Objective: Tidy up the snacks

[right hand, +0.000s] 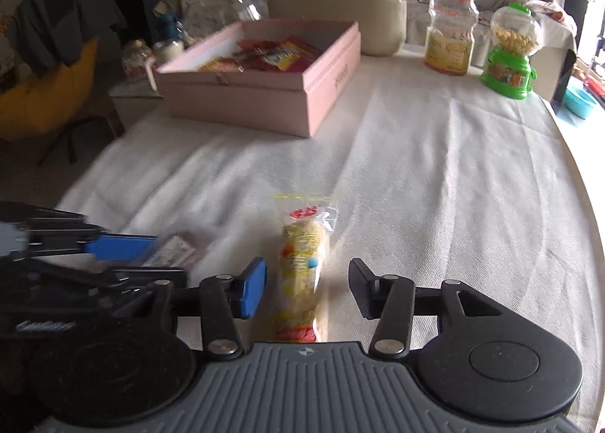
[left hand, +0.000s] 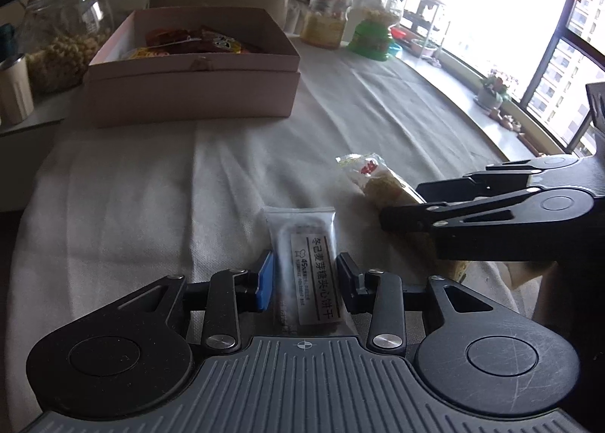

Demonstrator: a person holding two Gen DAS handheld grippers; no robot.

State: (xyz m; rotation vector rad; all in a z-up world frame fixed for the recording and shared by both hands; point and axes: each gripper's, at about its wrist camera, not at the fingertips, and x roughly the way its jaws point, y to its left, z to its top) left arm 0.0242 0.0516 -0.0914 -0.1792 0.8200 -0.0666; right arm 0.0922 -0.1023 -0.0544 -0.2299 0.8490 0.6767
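A clear biscuit packet (left hand: 304, 263) with a white label sits between the fingers of my left gripper (left hand: 306, 278), which is shut on it with both pads against its sides. The right wrist view shows that gripper (right hand: 166, 259) low at the left, still with the packet (right hand: 172, 249). A yellow snack packet (right hand: 304, 255) lies on the white cloth between the fingers of my right gripper (right hand: 306, 287), which is open with a gap on each side. Seen from the left wrist, the right gripper (left hand: 404, 204) partly covers this packet (left hand: 372, 176). An open pink box (right hand: 245, 104) (left hand: 189, 93) farther back holds red and yellow snack bags.
A lidded glass jar (left hand: 64, 28) stands left of the box. A red-lidded plastic jar (right hand: 450, 28) and a green candy dispenser (right hand: 510, 51) stand at the back right. A beige container (right hand: 340, 21) is behind the box. The table's curved edge (right hand: 582, 176) runs along the right.
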